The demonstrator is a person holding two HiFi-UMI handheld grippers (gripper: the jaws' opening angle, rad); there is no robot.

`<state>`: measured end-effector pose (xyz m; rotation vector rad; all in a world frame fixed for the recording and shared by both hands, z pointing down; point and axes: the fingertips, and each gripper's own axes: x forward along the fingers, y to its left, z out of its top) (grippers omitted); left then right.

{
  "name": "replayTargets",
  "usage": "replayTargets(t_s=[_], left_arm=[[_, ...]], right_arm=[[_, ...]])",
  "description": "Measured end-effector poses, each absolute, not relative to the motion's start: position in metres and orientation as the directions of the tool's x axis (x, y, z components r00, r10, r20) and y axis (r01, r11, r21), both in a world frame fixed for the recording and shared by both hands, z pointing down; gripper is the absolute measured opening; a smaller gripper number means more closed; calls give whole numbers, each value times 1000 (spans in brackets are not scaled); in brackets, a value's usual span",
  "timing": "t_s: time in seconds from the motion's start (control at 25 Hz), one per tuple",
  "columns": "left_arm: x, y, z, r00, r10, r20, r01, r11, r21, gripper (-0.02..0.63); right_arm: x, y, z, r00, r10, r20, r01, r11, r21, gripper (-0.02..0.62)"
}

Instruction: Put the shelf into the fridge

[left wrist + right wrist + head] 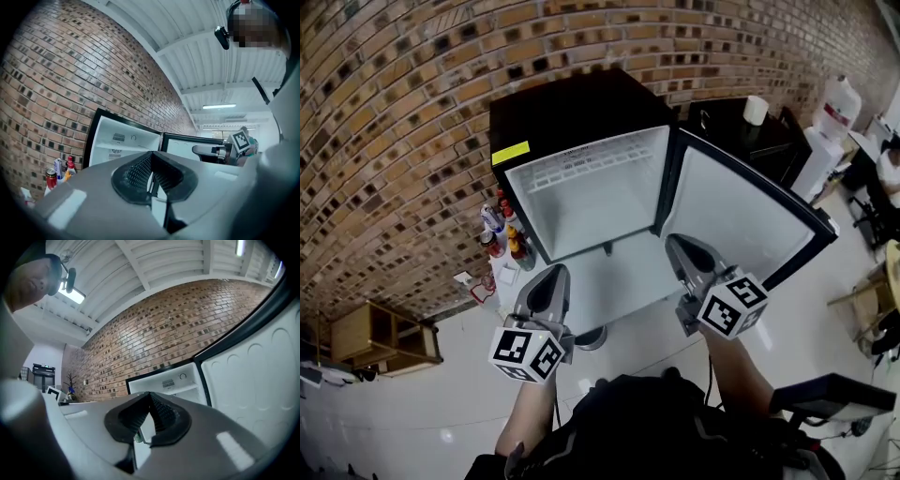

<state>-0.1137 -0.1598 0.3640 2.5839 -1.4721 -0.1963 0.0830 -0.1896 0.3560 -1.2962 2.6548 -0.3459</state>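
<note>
So, fingers first: the left gripper has its two ribbed black pads pressed flat together with nothing between them, just a sliver of fridge showing past the tips. Same deal with the right gripper: its pads meet and it's carrying nothing. We're holding both of them out level in front of us, pointing at the open fridge, each with its marker cube nearest us, the left cube and the right cube.

Neither gripper is touching the fridge. The left one sits just in front of the near left edge of the opening, and the right one is in front of the hinge side, near the door.

The shelf is inside the fridge, a white slatted panel lying across the upper part of the compartment towards the back. The rest of the white interior below it looks bare as far as we can tell.

The fridge door is swung wide open to the right, white liner facing us. There's a yellow sticker on the top left front edge of the black cabinet.

Just left of the fridge is a cluster of sauce bottles against the brick wall. Further left is a low wooden cabinet, and far right a water dispenser.
</note>
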Motion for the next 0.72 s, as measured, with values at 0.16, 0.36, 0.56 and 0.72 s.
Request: replayTargets(t_s=[0.16,0.36,0.56,0.72], left_arm=[[-114,-163,368,420,-908,-14,-881,-411,233,0],[-92,-165,376,364,-931,1,-907,-354,228,0],[-69,-163,365,342,-940,19,-917,-329,225,0],[-68,-158,364,318,-948,-1,-916,-308,256,0]], right_arm=[[117,-191,358,-623,-782,-19,-759,611,-224,6],[167,-192,363,-610,-792,-9,-774,598,-208,6],[185,-193,360,-624,-781,-19,-762,613,-206,6],[185,-195,363,-640,-768,-34,-744,630,-223,6]])
